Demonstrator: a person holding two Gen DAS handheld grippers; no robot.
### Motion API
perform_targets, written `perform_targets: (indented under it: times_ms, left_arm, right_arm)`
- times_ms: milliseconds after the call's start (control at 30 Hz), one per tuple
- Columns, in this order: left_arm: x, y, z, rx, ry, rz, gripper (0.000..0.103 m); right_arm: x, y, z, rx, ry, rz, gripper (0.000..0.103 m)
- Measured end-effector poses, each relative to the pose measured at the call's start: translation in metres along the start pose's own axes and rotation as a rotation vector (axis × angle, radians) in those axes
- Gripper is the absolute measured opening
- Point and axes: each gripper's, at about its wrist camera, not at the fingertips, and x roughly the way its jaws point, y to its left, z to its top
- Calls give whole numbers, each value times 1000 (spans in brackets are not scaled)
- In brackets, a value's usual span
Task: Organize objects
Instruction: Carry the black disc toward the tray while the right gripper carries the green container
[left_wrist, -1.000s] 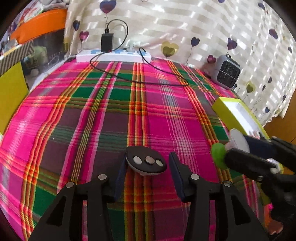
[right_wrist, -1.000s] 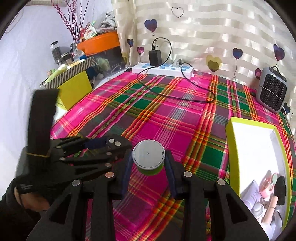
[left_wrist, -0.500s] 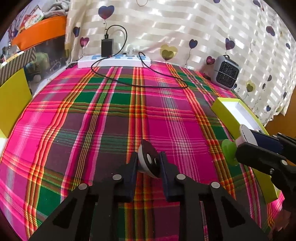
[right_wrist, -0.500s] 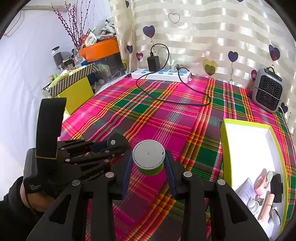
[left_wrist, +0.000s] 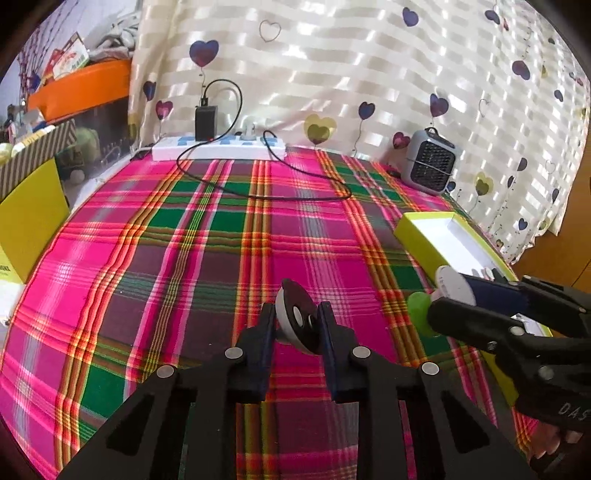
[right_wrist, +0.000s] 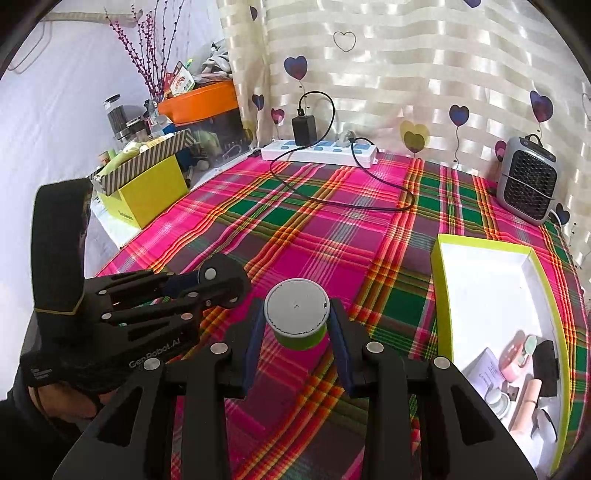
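Black oval remote (left_wrist: 297, 322) pinched in left gripper (left_wrist: 296, 320); green-bodied jar (right_wrist: 297, 318) in right gripper (right_wrist: 297, 325).

Your left tongs (left_wrist: 297, 325) sit over the near middle of the tabletop (left_wrist: 207, 266), with the disc-shaped remote (left_wrist: 295, 322) standing on edge between them, off the cloth. Your right tongs (right_wrist: 297, 326) are just to their right, the small round-lidded tub (right_wrist: 297, 314) between them. To the right of both, the open tray box (right_wrist: 441, 291) lies on the tabletop, with small items in its near end. At the far edge, against the curtain (left_wrist: 332, 74), lies the power strip (left_wrist: 218, 147), a charger (left_wrist: 205, 122) plugged in on top and its cable (left_wrist: 258, 192) trailing onto the tabletop. The small fan heater (left_wrist: 430, 162) stands at the far right corner. Boxes (right_wrist: 147, 192) stack beyond the left edge.
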Motion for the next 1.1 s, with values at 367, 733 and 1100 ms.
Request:
perform_targets:
  times_ms: [367,733,1100]
  left_arm:
    - [-16,-26,1,40,-34,-10,21]
    - [-23,-68,5,101,-52,-62,21]
    - [-16,-114,8,168,-44,-119,21]
  right_arm:
    - [-21,-7,-9,11,-28,-13,35]
    - [-49,-28,-21,42,-68,-46,35]
    - [-70,-62,-35,96,-88,-91,35]
